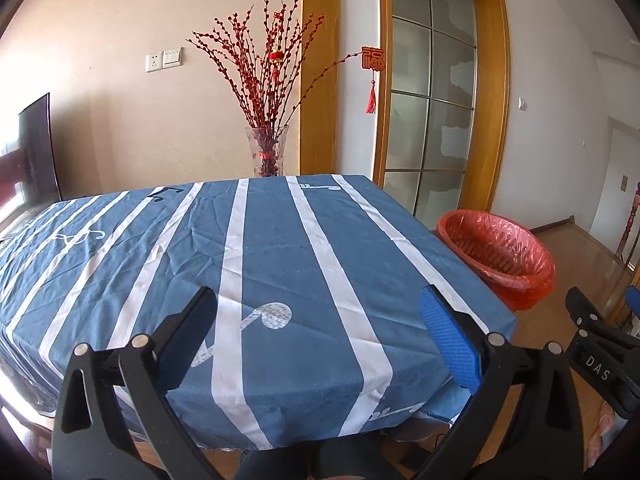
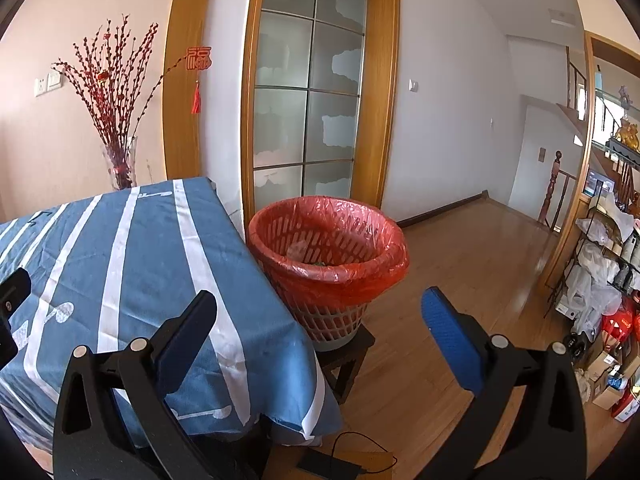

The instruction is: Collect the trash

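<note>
A red mesh waste basket [image 2: 328, 256] lined with a red plastic bag stands on a small dark stool [image 2: 348, 354] beside the table's right edge; something pale and something green lie inside it. The same basket [image 1: 496, 256] shows at the right in the left wrist view. My left gripper [image 1: 320, 320] hangs open over the near edge of the blue striped tablecloth [image 1: 280, 248], nothing between its fingers. My right gripper [image 2: 320, 320] is open too, held in the air short of the basket, above the table's corner. No loose trash shows on the cloth.
A glass vase of red branches [image 1: 267, 152] stands behind the table's far edge. A dark screen [image 1: 38, 148] is at the left. Shelves with bags and boxes [image 2: 604, 280] line the right wall. A black adapter with cable [image 2: 332, 466] lies on the wooden floor.
</note>
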Demonstrator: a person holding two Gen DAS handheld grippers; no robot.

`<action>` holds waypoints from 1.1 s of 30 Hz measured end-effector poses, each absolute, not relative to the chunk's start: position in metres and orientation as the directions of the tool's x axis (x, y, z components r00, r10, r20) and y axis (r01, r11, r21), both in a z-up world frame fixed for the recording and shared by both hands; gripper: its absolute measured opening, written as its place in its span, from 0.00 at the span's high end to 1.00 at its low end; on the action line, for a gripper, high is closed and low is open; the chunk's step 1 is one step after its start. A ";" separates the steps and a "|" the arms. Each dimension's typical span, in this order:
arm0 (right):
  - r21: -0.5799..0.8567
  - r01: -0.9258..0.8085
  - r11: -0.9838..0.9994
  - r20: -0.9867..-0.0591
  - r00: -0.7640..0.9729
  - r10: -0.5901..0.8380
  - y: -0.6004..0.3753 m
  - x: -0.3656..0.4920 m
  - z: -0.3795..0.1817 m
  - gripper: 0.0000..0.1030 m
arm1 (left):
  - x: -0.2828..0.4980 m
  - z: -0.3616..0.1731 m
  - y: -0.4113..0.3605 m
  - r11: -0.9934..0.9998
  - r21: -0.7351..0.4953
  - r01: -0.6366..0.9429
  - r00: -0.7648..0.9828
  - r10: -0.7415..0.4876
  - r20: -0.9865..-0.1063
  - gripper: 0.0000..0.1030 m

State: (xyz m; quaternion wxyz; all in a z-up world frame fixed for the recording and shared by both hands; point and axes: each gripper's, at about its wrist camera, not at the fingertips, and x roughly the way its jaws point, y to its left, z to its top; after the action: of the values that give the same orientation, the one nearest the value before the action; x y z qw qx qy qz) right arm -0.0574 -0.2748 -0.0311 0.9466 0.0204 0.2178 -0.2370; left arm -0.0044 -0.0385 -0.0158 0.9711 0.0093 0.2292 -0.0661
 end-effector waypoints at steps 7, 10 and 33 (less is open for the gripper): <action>-0.064 0.458 0.887 -0.423 0.792 -0.440 -0.274 -0.058 -0.031 0.02 | -0.005 -0.017 -0.039 0.992 -0.010 0.129 0.885 -0.120 -0.450 0.04; -0.061 0.460 0.886 -0.419 0.793 -0.441 -0.274 -0.060 -0.031 0.02 | -0.006 -0.017 -0.038 0.993 -0.001 0.114 0.892 -0.103 -0.440 0.04; -0.063 0.454 0.889 -0.420 0.796 -0.437 -0.270 -0.061 -0.030 0.02 | -0.011 -0.013 -0.037 0.996 0.013 0.092 0.905 -0.078 -0.418 0.04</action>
State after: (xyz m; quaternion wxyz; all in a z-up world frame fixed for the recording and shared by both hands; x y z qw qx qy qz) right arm -0.0605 -0.2700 -0.0304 0.9473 0.0206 0.2165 -0.2351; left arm -0.0114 -0.0366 -0.0128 0.9758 0.0162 0.2136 -0.0434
